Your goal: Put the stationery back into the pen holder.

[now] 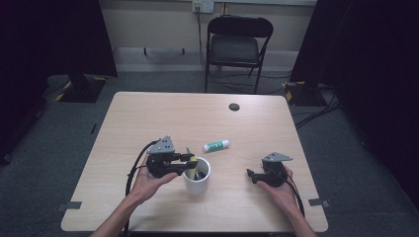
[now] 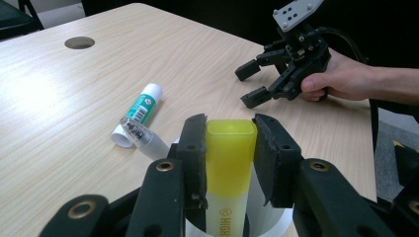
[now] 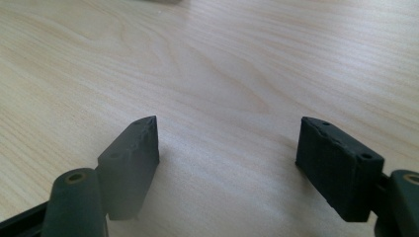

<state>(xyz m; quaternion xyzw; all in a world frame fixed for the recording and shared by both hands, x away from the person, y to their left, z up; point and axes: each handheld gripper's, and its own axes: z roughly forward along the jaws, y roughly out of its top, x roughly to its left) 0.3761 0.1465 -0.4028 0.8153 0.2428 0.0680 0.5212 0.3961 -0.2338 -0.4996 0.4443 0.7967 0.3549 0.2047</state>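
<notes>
The left tool [image 2: 230, 143] is clamped on a yellow highlighter [image 2: 228, 168], its pads pressing the cap from both sides. The highlighter stands upright in a white cup [image 1: 196, 183] near the front middle of the surface [image 1: 148, 118]. Something clear, perhaps a pen [image 2: 141, 137], leans out of the cup too; the view is too close to be sure. A glue stick [image 1: 216, 145] lies on its side just behind the cup. The right tool [image 3: 227, 158] rests low over bare wood, well apart from the cup, jaws apart with nothing between them.
</notes>
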